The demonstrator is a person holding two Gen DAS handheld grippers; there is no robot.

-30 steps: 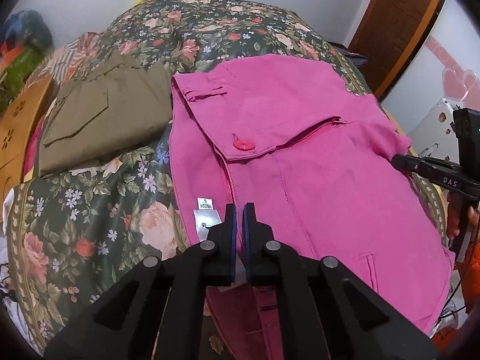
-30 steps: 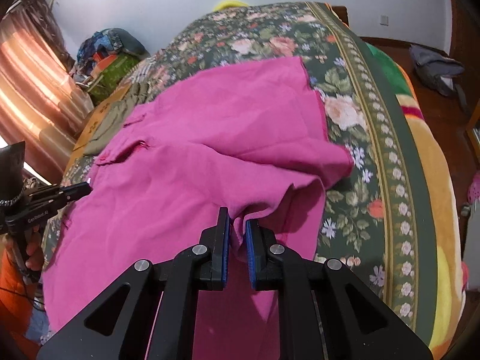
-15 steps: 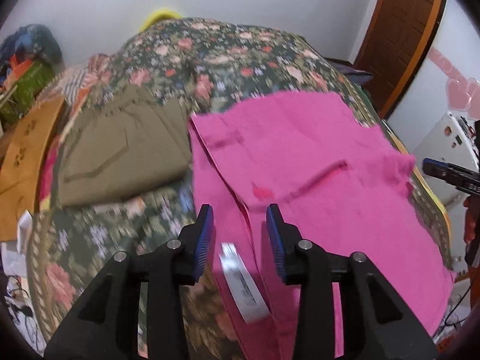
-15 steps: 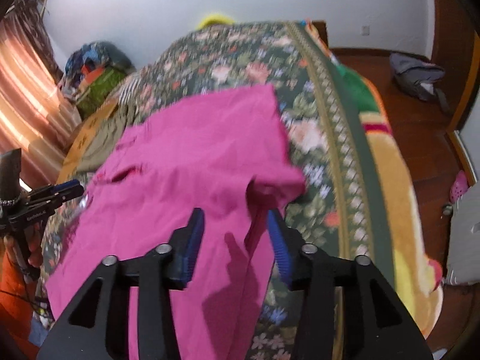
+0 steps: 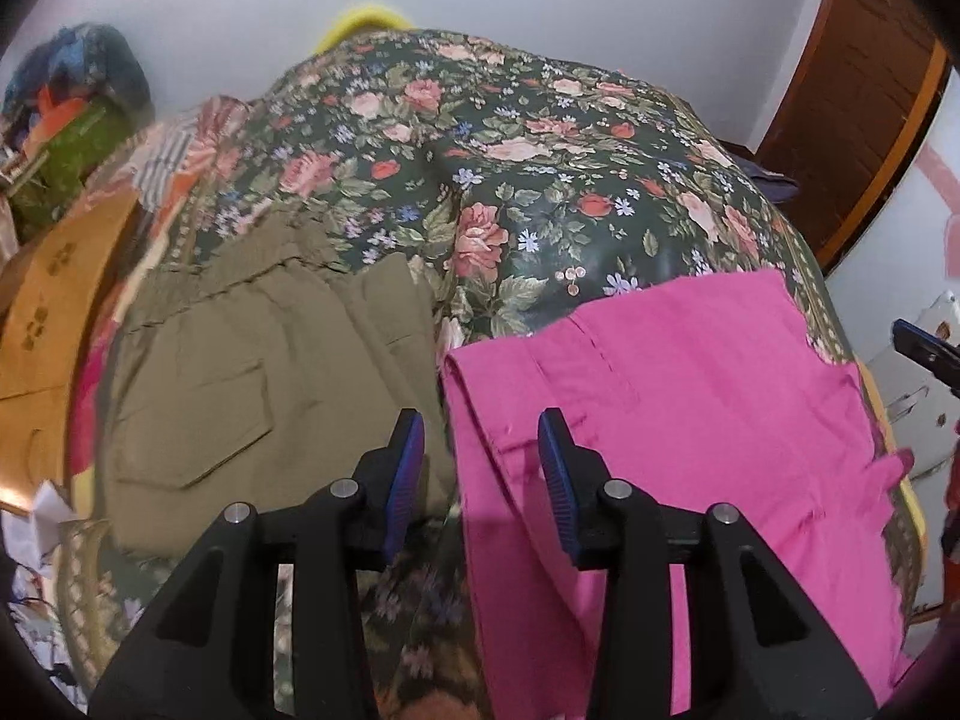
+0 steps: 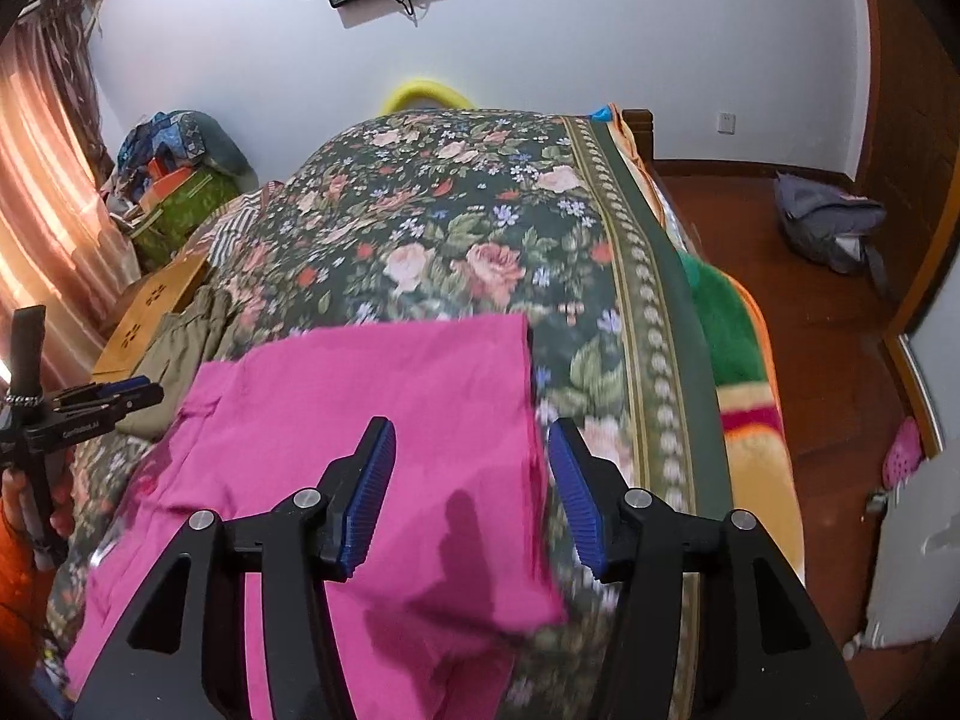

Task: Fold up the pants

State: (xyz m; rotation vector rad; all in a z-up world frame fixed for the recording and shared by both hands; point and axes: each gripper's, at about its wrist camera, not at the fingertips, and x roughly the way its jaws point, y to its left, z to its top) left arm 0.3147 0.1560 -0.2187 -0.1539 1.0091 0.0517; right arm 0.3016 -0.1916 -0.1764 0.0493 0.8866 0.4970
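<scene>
Pink pants [image 5: 672, 408] lie folded flat on the floral bedspread; they also show in the right wrist view [image 6: 384, 414]. My left gripper [image 5: 480, 468] is open and empty, held above the pants' left edge, with its left pad over the olive garment. My right gripper [image 6: 471, 495] is open and empty above the pants' right edge. The left gripper also shows at the left of the right wrist view [image 6: 108, 399]. The right gripper's tip [image 5: 924, 351] shows at the right of the left wrist view.
Folded olive pants [image 5: 258, 372] lie left of the pink pants. The floral bedspread [image 6: 456, 228] covers the bed; its right edge [image 6: 660, 324] drops to a wooden floor with a grey bag [image 6: 828, 228]. Boxes and clutter [image 6: 174, 192] stand at the far left.
Both grippers have opened and let go of the pink pants, then lifted and drawn back. The pants have dropped flat onto the bed.
</scene>
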